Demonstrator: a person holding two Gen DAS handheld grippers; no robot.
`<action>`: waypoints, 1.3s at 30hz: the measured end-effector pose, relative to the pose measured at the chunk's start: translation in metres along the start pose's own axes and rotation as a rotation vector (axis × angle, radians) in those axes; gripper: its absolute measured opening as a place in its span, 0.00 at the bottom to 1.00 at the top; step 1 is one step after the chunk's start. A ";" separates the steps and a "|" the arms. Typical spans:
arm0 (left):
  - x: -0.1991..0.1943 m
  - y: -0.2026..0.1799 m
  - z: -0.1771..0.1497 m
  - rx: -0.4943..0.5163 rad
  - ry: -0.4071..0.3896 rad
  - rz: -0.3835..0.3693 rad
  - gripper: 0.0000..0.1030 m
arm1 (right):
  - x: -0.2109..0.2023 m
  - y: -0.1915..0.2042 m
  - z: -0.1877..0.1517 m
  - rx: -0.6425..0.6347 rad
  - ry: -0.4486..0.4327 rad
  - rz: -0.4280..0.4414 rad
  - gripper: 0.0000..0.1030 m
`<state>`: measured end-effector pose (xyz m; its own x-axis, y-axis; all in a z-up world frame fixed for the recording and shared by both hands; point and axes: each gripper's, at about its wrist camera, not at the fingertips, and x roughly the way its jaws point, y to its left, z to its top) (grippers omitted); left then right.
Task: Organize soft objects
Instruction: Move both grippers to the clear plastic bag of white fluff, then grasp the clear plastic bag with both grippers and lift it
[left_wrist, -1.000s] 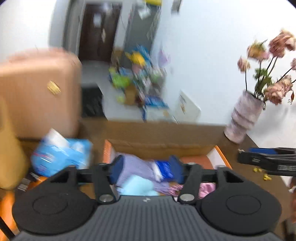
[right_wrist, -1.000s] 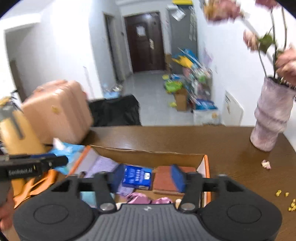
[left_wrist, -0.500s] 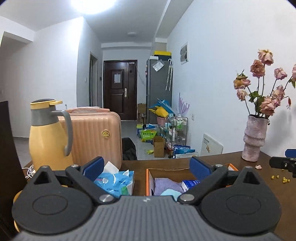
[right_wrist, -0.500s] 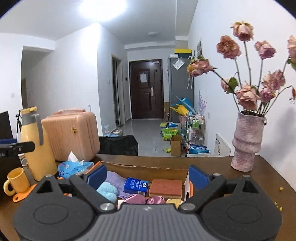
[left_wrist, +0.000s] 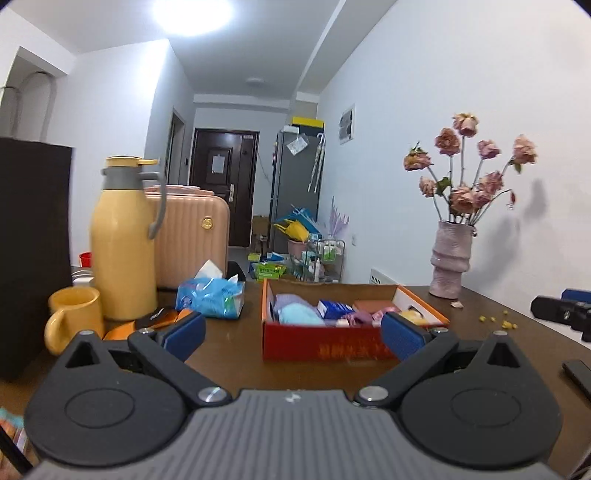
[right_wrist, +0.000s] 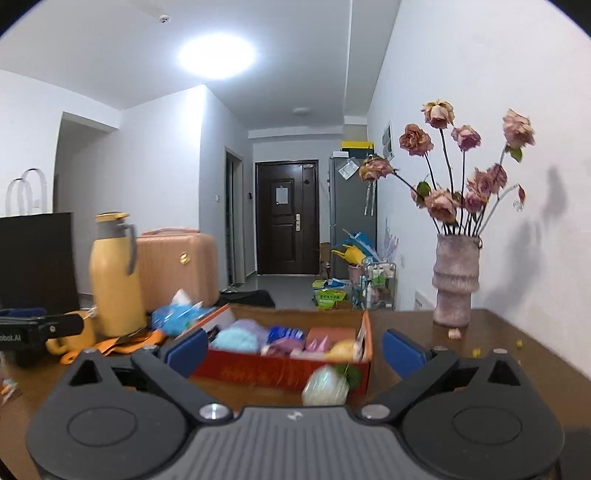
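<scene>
A red-and-orange cardboard box (left_wrist: 325, 345) (right_wrist: 258, 369) stands on the brown table, holding soft things: a light blue fluffy ball (left_wrist: 299, 317) (right_wrist: 236, 339), purple cloth (left_wrist: 291, 300), a blue pack (left_wrist: 334, 307), a brick-coloured block (left_wrist: 373, 305), and pink and yellow pieces. A pale round soft ball with a green tuft (right_wrist: 325, 386) lies on the table against the box's front. My left gripper (left_wrist: 293, 334) is open and empty, a short way in front of the box. My right gripper (right_wrist: 293, 350) also faces the box with its jaws opening and nothing between its pads.
Left of the box are a blue tissue pack (left_wrist: 211, 297), a yellow thermos jug (left_wrist: 123, 240), a yellow mug (left_wrist: 74, 319), a pink suitcase (left_wrist: 192, 240) and a black bag (left_wrist: 33, 258). A vase of dried roses (left_wrist: 451, 266) stands at the back right, with yellow crumbs (left_wrist: 495, 319) nearby.
Both grippers have drawn back from above the box and levelled out, so the box now sits farther ahead. Both pairs of jaws have spread wide apart.
</scene>
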<state>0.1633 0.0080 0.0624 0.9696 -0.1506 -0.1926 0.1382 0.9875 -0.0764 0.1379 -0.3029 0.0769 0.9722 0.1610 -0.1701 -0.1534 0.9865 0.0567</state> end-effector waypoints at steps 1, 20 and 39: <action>-0.015 -0.001 -0.008 0.002 -0.010 0.009 1.00 | -0.011 0.004 -0.008 0.003 0.006 0.016 0.98; -0.069 -0.030 -0.060 0.107 0.070 -0.050 1.00 | -0.089 0.017 -0.078 0.096 0.149 0.031 0.97; 0.205 -0.103 -0.029 0.016 0.345 -0.363 0.63 | 0.163 -0.104 -0.045 0.348 0.293 0.054 0.53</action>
<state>0.3421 -0.1264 0.0029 0.7353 -0.4893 -0.4689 0.4603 0.8684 -0.1843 0.3041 -0.3778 -0.0013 0.8658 0.2630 -0.4257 -0.0853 0.9159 0.3922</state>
